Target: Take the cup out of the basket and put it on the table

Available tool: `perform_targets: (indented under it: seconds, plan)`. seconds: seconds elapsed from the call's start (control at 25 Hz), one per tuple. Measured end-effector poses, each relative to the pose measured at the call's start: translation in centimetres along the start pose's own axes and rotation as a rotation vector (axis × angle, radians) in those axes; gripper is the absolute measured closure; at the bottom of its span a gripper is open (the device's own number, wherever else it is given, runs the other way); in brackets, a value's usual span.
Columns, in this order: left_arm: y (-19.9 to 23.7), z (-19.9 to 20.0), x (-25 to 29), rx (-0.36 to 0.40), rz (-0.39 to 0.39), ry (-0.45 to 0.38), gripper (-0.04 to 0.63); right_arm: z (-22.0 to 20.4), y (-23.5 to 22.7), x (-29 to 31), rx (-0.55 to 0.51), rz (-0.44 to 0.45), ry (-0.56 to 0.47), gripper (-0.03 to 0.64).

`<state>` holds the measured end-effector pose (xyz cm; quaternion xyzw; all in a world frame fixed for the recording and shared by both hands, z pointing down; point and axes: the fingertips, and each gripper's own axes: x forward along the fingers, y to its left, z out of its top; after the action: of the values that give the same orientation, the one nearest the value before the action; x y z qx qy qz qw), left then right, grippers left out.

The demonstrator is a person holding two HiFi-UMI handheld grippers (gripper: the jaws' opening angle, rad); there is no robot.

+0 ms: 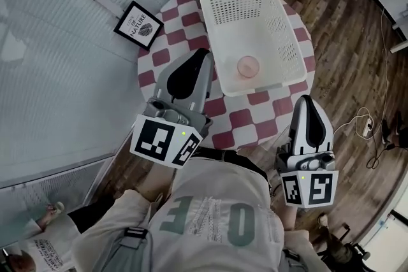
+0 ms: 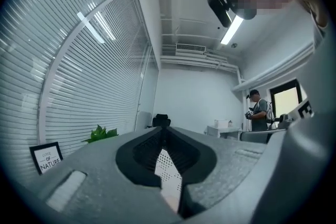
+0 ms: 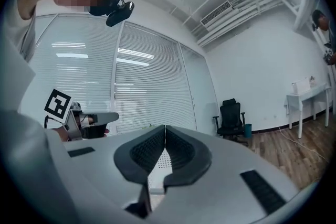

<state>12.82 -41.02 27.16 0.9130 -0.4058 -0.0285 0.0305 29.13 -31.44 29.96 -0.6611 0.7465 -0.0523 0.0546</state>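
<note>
**Both grippers shut and empty short of the basket; cup inside it**

Head view: the pink cup (image 1: 248, 65) is sitting on the floor of the white basket (image 1: 224, 27), near the basket's lower wall, mouth facing up, so its long axis appears to be standing upright. The basket is resting on the checked table (image 1: 171, 17), right of centre. The left gripper (image 1: 204, 54) is hovering at the basket's lower left corner, and the cup is lying to its right, just past the perforated wall. The right gripper (image 1: 305, 100) is hovering at the lower right corner, with the cup up and to its left. In this frame the left gripper is lying nearer to the cup. Both are pointing level, so reaching the cup is likely calling for a lift over the rim and a tilt down into the basket.

Left gripper view: the left gripper (image 2: 164, 131) is holding its jaws pressed together with nothing between them; only the basket (image 2: 168, 170) wall is showing below the tips.

Right gripper view: the right gripper (image 3: 165, 128) is likewise closed and empty, facing the basket (image 3: 160, 165) wall.

Only the head view is showing the cup; only the gripper views are showing the meeting jaw tips.
</note>
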Motion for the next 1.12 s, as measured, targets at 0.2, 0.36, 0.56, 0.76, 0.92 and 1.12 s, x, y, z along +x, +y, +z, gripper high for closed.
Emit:
perform_targets:
  seconds: [0.2, 0.36, 0.56, 0.76, 0.92, 1.12]
  plan:
    - [0.2, 1.6, 3.7, 0.076, -0.127, -0.01, 0.377, 1.0, -1.0, 0.9, -0.026, -0.05, -0.004, 0.606]
    - [0.2, 1.8, 7.9, 0.167, -0.201, 0.002, 0.318, 0.6, -2.3, 1.4, -0.019, -0.105, 0.011, 0.606]
    - [-1.1, -4.6, 13.5, 0.281, -0.4, 0.24, 0.318, 0.0, -3.1, 1.7, -0.002, -0.124, 0.027, 0.606]
    - [-2.9, -15.1, 15.9, 0.443, -0.703, 0.602, 0.319, -0.7, -3.5, 2.0, 0.022, -0.129, 0.042, 0.606]
    - [-3.4, -23.0, 14.5, 0.566, -0.917, 0.952, 0.319, -1.6, -3.7, 1.2, 0.034, -0.147, 0.077, 0.606]
    - [-3.7, -28.1, 12.9, 0.708, -1.066, 1.246, 0.321, -2.2, -5.1, 0.1, 0.054, -0.201, 0.086, 0.606]
